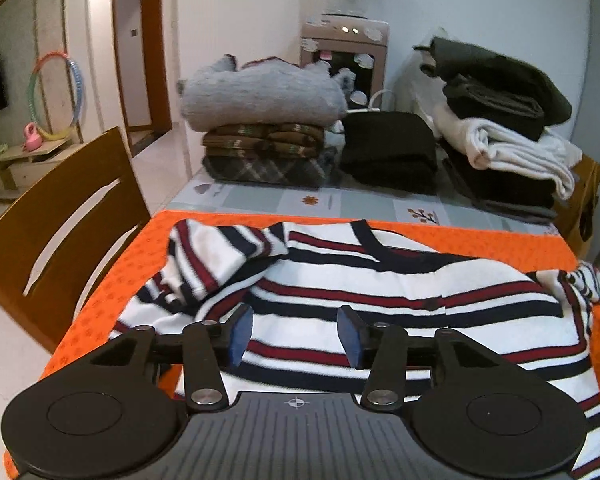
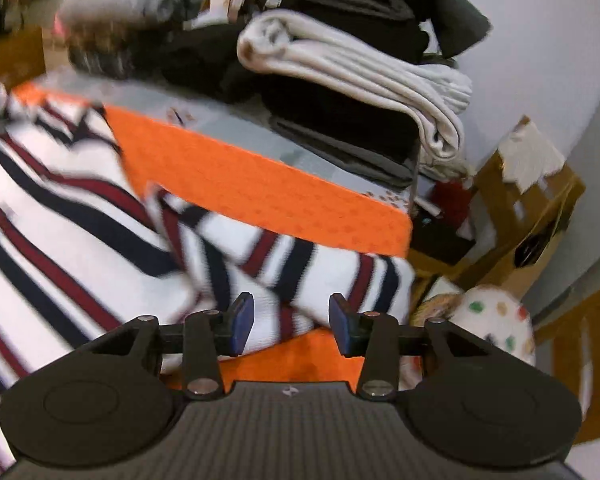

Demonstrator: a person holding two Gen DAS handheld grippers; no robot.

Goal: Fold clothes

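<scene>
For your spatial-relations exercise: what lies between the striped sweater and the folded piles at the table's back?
In the left wrist view: a band of orange mat, then bare patterned tablecloth, separates the striped sweater from the folded piles.

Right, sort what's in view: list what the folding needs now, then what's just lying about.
In use:
striped sweater
orange mat
left gripper, jaws open
right gripper, jaws open

Lying about:
folded stacks
wooden chair
water dispenser
hula hoop

We get even, fairly bright indoor light, with glare on the floor tiles point(image 1: 156, 168) at nine o'clock. The left wrist view is mostly sharp; the right wrist view smears the striped sweater point(image 2: 60, 216) badly. Both bend at the edges, with dark corners at one o'clock.
</scene>
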